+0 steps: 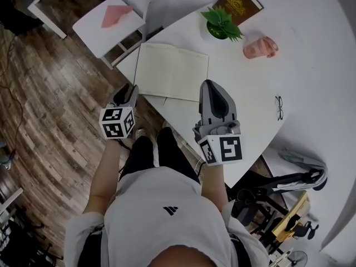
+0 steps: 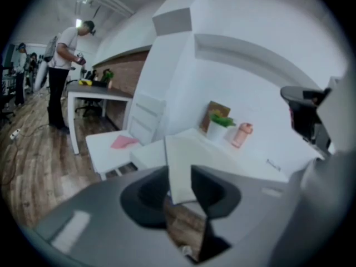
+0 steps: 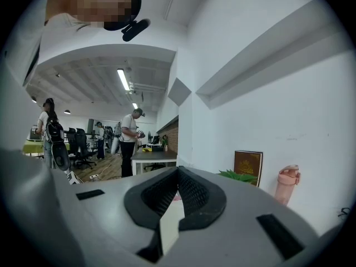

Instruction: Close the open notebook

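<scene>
The notebook lies flat on the white table with pale pages up and a faint crease down its middle. My left gripper hovers off the table's near left edge, by the notebook's near left corner. In the left gripper view the left gripper is open, with nothing between the pads, and the notebook shows through the gap. My right gripper is over the table just past the notebook's near right corner. Its tips meet, so it is shut and empty.
Beyond the notebook stand a potted plant, a brown book and a pink bottle. Glasses lie at the right. A white chair with a pink sheet stands left of the table. A person stands far off.
</scene>
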### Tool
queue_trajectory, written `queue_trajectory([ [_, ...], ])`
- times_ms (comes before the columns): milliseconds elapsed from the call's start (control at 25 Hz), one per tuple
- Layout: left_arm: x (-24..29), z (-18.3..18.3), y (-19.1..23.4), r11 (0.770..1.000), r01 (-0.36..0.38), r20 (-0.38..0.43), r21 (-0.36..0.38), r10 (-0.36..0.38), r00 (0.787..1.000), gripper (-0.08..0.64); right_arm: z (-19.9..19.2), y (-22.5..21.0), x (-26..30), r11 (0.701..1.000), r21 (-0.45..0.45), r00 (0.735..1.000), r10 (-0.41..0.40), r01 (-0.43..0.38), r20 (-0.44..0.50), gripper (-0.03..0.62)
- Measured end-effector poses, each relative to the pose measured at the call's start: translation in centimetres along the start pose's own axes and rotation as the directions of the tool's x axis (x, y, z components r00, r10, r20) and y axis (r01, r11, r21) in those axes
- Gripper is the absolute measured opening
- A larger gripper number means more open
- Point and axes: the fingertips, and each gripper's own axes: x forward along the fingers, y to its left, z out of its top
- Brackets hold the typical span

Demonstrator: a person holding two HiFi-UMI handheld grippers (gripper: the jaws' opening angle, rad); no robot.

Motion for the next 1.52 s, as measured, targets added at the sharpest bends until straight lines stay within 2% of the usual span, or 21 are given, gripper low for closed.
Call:
queue_trajectory([
  [320,1.8,-2.7,0.5,0.997,-0.022,-0.069,-0.078,0.017,0.998,0.163,-0.8,-0.9,0.0,1.000,0.010,1.000,0.010,-0.009,-0.016,-0.003],
  [520,2.6,-3.7,0.5,0.992,-0.012,-0.095,-0.124,0.000,0.996,0.172,-1.1,-1.2,0.0,1.000,0.012,1.000,0.016,-0.015,-0.021,-0.003],
  [720,2.9,-4.3,0.9,0.982,-0.013,-0.088,-0.190,-0.004,0.996,0.187,-1.2,-1.5,-0.1,1.000,0.009,1.000,0.016,-0.015,-0.023,-0.003],
  [920,3.0,-4.6,1.0,0.960,0.020,-0.061,-0.280,-0.039,0.997,0.192,-1.1,-1.8,-0.1,1.000,0.007,1.000,0.015,-0.015,-0.021,-0.002],
  [1000,2.9,-4.4,0.6,0.963,0.029,-0.066,-0.269,-0.049,0.997,0.152,-1.0,-1.7,-0.1,1.000,0.005,1.000,0.016,-0.016,-0.020,-0.002],
  [1120,2.7,-4.0,0.4,0.981,-0.008,-0.098,-0.193,-0.012,0.995,0.113,-0.9,-1.7,-0.1,1.000,0.002,1.000,0.016,-0.015,-0.016,-0.003],
  [1200,2.3,-3.5,0.3,0.985,-0.024,-0.101,-0.172,0.006,0.995,0.080,-0.7,-1.8,-0.2,1.000,-0.001,1.000,0.014,-0.014,-0.011,-0.003],
  [1400,1.1,-1.2,-0.7,0.983,0.010,-0.058,-0.182,-0.021,0.998,0.050,-0.2,-2.2,-0.5,1.000,-0.005,1.000,0.003,-0.003,0.000,-0.003],
  [1520,0.3,0.7,-1.9,0.988,0.045,-0.008,-0.151,-0.047,0.999,0.038,0.0,-2.6,-0.7,1.000,-0.006,1.000,-0.005,0.005,0.008,-0.003],
])
